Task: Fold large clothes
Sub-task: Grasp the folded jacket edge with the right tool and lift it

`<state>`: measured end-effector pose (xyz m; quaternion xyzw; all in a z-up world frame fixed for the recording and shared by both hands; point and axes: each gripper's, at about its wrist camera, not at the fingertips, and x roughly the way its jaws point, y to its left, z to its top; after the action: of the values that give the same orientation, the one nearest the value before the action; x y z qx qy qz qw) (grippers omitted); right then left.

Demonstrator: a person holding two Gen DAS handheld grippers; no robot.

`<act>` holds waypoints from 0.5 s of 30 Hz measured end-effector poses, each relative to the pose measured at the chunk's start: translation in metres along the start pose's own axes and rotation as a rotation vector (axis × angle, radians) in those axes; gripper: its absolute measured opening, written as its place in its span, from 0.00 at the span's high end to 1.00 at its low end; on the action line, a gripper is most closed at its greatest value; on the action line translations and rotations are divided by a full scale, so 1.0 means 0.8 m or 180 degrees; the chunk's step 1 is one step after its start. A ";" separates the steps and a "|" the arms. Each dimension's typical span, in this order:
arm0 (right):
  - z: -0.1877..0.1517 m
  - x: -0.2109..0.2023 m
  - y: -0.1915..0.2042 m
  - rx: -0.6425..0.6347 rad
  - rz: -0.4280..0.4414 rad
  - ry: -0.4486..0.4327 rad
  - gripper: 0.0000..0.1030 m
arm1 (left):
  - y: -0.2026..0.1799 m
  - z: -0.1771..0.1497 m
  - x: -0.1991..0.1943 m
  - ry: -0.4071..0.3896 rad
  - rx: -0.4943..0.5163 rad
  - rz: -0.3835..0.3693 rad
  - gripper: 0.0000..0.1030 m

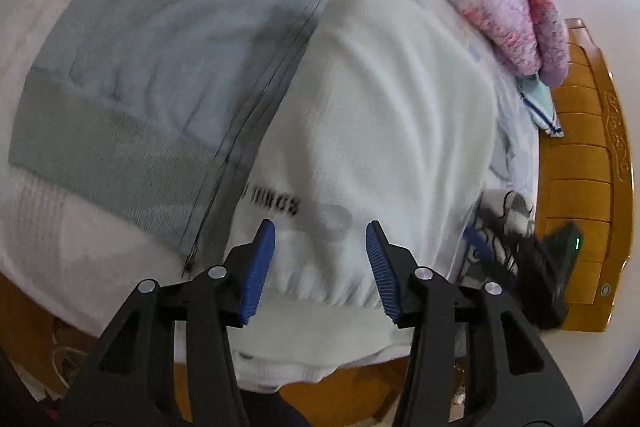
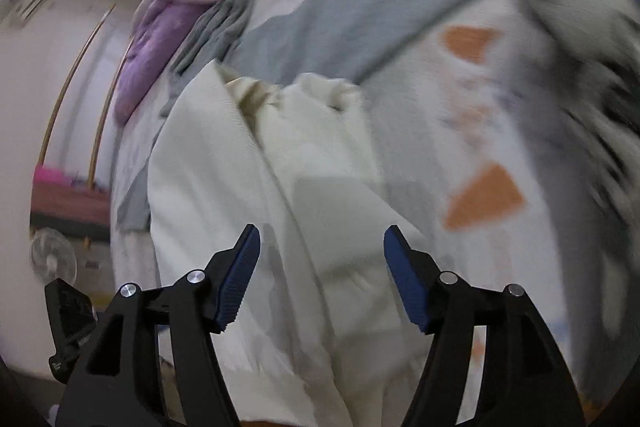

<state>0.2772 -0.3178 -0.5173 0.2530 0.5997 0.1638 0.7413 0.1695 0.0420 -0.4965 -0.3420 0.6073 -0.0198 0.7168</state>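
We have both tools over the bed (image 1: 52,235), each with its jaws spread wide and nothing between them. In the left wrist view the white sweater (image 1: 384,115) fills the centre and lower middle of the frame, its ribbed hem running across just below the left gripper (image 1: 320,263), so the cloth lies straight ahead and beneath it. The sweater's long axis runs from that hem at bottom centre up toward the top centre, where it overlaps the right half of the grey zip jacket (image 1: 160,59).

In the right wrist view the same cream-white sweater (image 2: 240,211) lies lower centre, under and ahead of the right gripper (image 2: 322,275), its length running up toward the bunched cloth at upper centre. Blur hides whether either tool touches the fabric.

We judge the left side nearer the hem, so the coming grasp likely turns on that edge, with the right one taking the side fold.
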 end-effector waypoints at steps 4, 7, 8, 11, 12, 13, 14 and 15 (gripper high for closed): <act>0.015 0.027 0.011 -0.0014 0.0269 0.0237 0.35 | 0.005 -0.001 0.002 0.0022 0.0013 -0.0022 0.53; 0.021 0.031 0.021 0.0013 0.0518 0.0307 0.34 | 0.011 0.002 0.003 0.0040 -0.0052 -0.0074 0.50; 0.024 0.034 0.025 -0.0043 0.0398 0.0280 0.34 | 0.012 0.002 0.004 0.0053 -0.0052 -0.0068 0.46; 0.025 0.043 0.034 -0.0279 -0.0357 0.0240 0.34 | 0.008 0.003 0.008 0.0096 -0.0002 -0.0060 0.46; 0.023 0.040 0.037 -0.0331 -0.0403 0.0212 0.33 | 0.007 0.003 0.009 0.0105 0.0039 -0.0028 0.46; 0.022 0.042 0.040 -0.0416 -0.0447 0.0191 0.30 | 0.005 0.003 0.010 0.0121 0.0081 -0.0010 0.46; 0.022 0.046 0.040 -0.0456 -0.0463 0.0206 0.29 | 0.004 0.002 0.012 0.0134 0.0104 0.0000 0.46; 0.023 0.052 0.040 -0.0508 -0.0503 0.0226 0.29 | 0.004 0.001 0.013 0.0145 0.0124 0.0027 0.46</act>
<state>0.3061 -0.2722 -0.5302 0.1392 0.6287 0.1609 0.7480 0.1720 0.0404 -0.5071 -0.3248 0.6244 -0.0363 0.7094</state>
